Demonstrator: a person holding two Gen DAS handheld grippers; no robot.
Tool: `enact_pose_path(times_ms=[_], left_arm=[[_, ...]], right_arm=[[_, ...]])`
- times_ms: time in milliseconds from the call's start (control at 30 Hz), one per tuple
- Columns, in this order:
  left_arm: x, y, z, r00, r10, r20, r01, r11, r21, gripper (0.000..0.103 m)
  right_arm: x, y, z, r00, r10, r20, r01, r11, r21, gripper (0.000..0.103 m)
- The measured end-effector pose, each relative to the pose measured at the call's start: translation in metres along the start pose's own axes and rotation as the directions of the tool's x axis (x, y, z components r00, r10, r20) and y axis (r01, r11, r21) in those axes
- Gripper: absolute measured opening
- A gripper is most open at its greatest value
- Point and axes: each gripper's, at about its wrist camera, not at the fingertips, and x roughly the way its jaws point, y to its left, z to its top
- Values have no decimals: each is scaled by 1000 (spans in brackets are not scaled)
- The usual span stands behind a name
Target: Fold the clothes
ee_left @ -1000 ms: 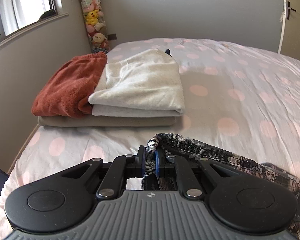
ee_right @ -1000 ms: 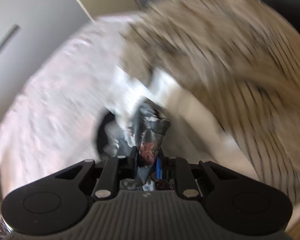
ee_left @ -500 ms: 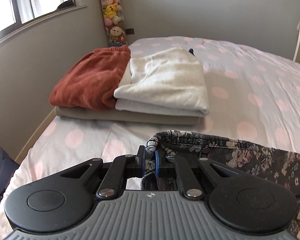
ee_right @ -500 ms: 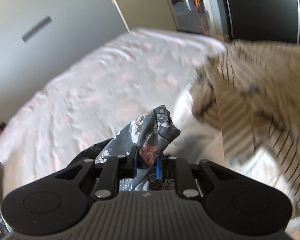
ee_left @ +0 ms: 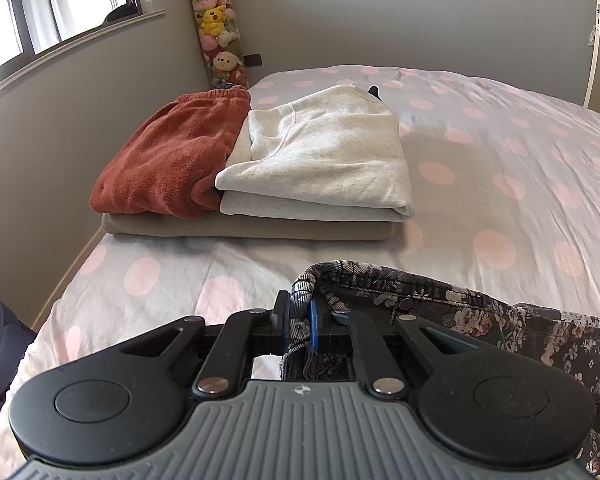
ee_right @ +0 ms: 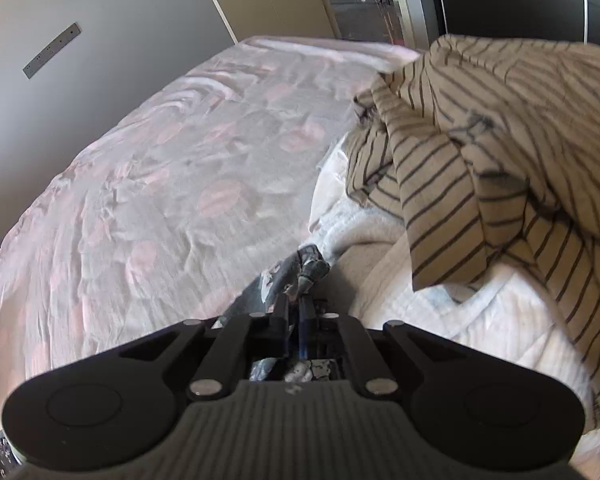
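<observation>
My left gripper (ee_left: pixel 299 322) is shut on the waistband corner of a dark floral garment (ee_left: pixel 480 312), which stretches to the right just above the pink-dotted bedspread (ee_left: pixel 500 168). My right gripper (ee_right: pixel 294 314) is shut on another corner of the same floral garment (ee_right: pixel 296 272), which sticks up between its fingers. Ahead of the left gripper lies a folded stack: a rust-red fleece (ee_left: pixel 168 160) and a cream sweatshirt (ee_left: pixel 324 152) on a beige layer (ee_left: pixel 244 228).
A heap of unfolded clothes lies to the right of the right gripper: a tan striped garment (ee_right: pixel 500 140) over white fabric (ee_right: pixel 380 240). A wall and window (ee_left: pixel 60 12) flank the bed's left side. A column of plush toys (ee_left: pixel 216 20) stands in the corner.
Both grippers have kept their hold on the floral garment. The left view has shifted, with the folded stack now further right. The right gripper has swung and lowered toward the bed; its blurred view has steadied.
</observation>
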Motion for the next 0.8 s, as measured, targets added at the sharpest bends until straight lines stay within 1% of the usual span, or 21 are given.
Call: enact_pose_path(times_ms=[33,100,167,267,367,400,467,533,567,633,700,800], left_arm=[[0,1,0,1000,1,-1,-1,1000,-1,7],[0,2,1,1000,2,-4,-2,1000,-3,8],[1,4,1,1000,6,-6,-6,1000,-2,8],[4,5,1,1000,14,-6,-14,1000,1,8],[7,6,3,1000,16,-9,-16,1000,-1,8],[8,6,3,1000,15,-10,-15,1000,-1,8],[8,6,4,1000,14,-10,-14,1000,-1,8],[8,4,4,1000,16,-9,-16,1000,5,8],[8,4,4,1000,17,-10,-17,1000,8,8],[9,3,5,1000,19,-12,-19,1000,15,7],[10,2,6,1000,23,-15,-23,999,23,8],[11,0,7,999,29,-19,-29,999,27,7]], right_arm=[[-5,1,1,1000,2,9,-2,1000,-8,3],[-28,3,1,999,29,43,-28,999,-26,2],[-53,-1,-3,997,33,68,-30,999,-39,2],[-81,-20,-20,998,17,66,-15,1000,-24,2],[-86,-49,-46,999,-39,6,39,999,15,1],[-82,-59,-58,997,-71,-25,72,997,28,0],[-74,-78,-78,985,-150,-85,155,986,60,0],[-66,-98,-93,976,-166,-139,181,979,99,0],[-65,-103,-98,973,-171,-153,190,975,115,0],[-68,-103,-98,977,-164,-140,178,979,102,0],[-73,-93,-89,984,-147,-104,153,987,54,2],[-73,-69,-67,995,-90,-50,88,995,-43,6]])
